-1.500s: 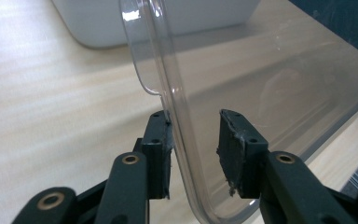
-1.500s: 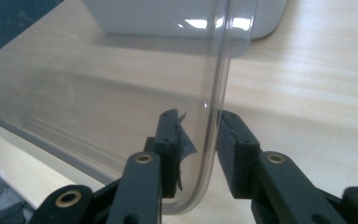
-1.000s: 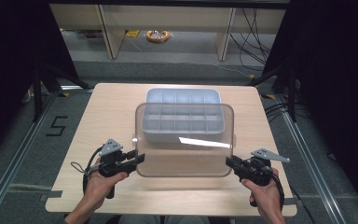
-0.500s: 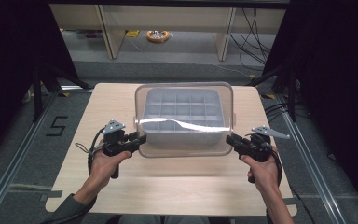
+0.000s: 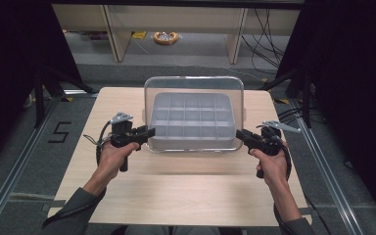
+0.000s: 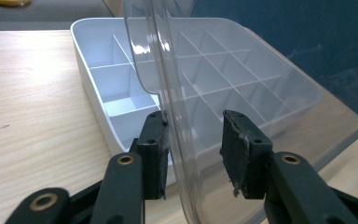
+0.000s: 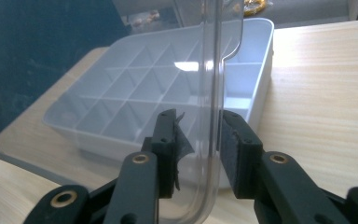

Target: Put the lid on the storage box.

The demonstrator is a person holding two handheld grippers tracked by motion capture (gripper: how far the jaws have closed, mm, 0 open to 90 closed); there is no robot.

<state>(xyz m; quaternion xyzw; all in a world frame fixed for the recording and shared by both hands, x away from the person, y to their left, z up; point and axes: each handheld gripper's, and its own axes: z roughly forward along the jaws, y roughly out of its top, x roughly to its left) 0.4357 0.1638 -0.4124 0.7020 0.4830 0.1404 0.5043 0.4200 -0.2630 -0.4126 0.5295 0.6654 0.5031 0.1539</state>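
High view: clear lid (image 5: 194,113) is held tilted above the white compartment tray (image 5: 192,116) on the wooden table (image 5: 176,191), left gripper (image 5: 146,133) clamped on its left edge, right gripper (image 5: 241,135) on its right edge. Left gripper view adds detail: lid wall (image 6: 168,93) touches one pad, with a gap to the other. Right gripper view shows the lid rim (image 7: 212,93) between close-set pads.

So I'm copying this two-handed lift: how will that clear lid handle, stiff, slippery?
The clear lid is probably fairly stiff: held upright by its side edges over the divided tray, it shows no sag. Its glossy plastic looks slippery, so the left gripper and right gripper likely need firm grips. Thin, probably light.
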